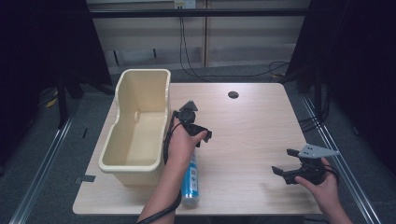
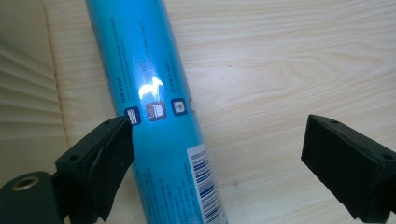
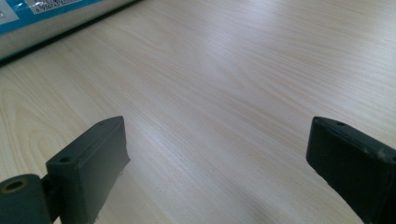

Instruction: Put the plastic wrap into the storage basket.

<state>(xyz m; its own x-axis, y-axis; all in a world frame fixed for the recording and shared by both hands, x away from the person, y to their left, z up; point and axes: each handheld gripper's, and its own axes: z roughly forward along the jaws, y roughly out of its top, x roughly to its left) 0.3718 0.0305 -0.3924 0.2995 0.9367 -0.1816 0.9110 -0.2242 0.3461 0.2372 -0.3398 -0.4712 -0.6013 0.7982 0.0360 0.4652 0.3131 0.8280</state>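
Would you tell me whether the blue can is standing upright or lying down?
Lying down: the blue can rests lengthwise on the table beside the cream tub.

Left tongs [image 1: 198, 133] hover over blue can [image 1: 190, 179] beside tub [image 1: 140, 88].

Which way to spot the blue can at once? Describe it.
Start at the cream tub on the table's left side. Along its right wall, near the front edge, a slim blue can lies on its side under the left tongs. It is the only blue, cylindrical thing there.
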